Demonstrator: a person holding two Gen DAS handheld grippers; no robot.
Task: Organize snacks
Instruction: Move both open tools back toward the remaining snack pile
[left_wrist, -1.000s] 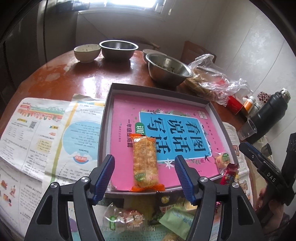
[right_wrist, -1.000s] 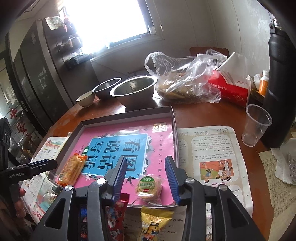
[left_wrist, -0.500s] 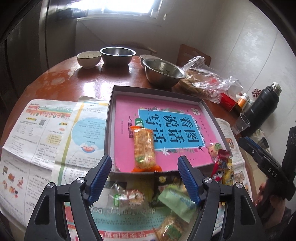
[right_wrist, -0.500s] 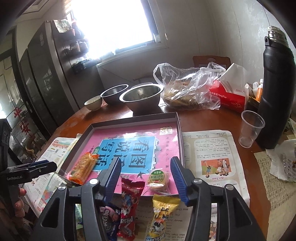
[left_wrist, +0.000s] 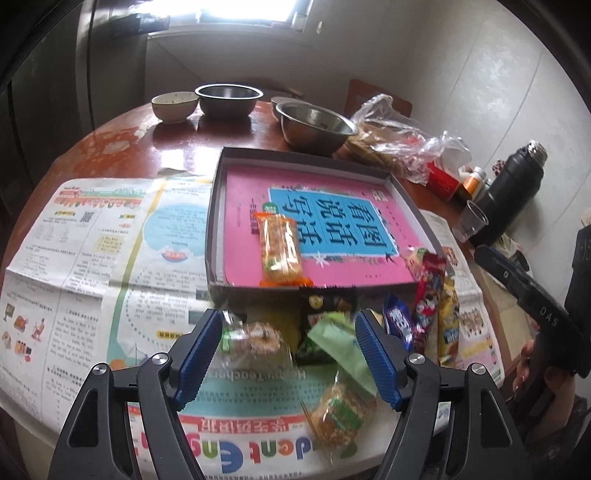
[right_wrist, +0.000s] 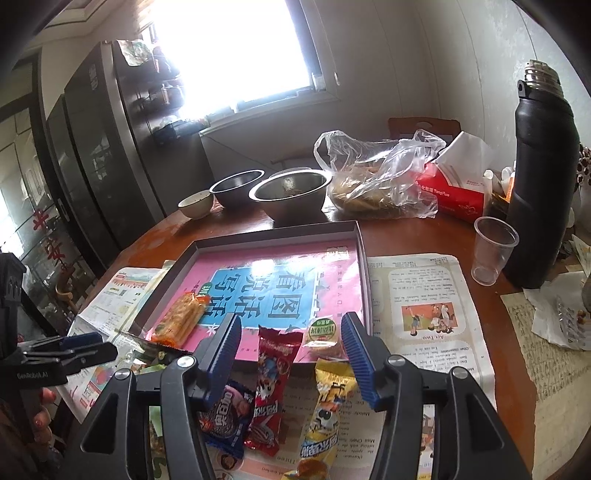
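The left gripper (left_wrist: 288, 354) has two matte black arms, each ending in a blue ribbed pad (left_wrist: 197, 360) and pinned with round silver screws (left_wrist: 160, 357). The right gripper (right_wrist: 291, 356) is built alike. From the other side its black body bears white lettering (only "DAS" is legible), while the left one's reads "GenRobot.AI". The hand (right_wrist: 38, 410) gripping it has red-painted fingernails.

Home dining corner: daylight is coming through a window (right_wrist: 236, 55) over a worn round wooden tabletop (left_wrist: 122, 147) carrying steel bowls (right_wrist: 291, 192), a tissue box (right_wrist: 454, 192), a thermos (right_wrist: 543, 177); a dark cabinet (right_wrist: 99, 147) is standing alongside.
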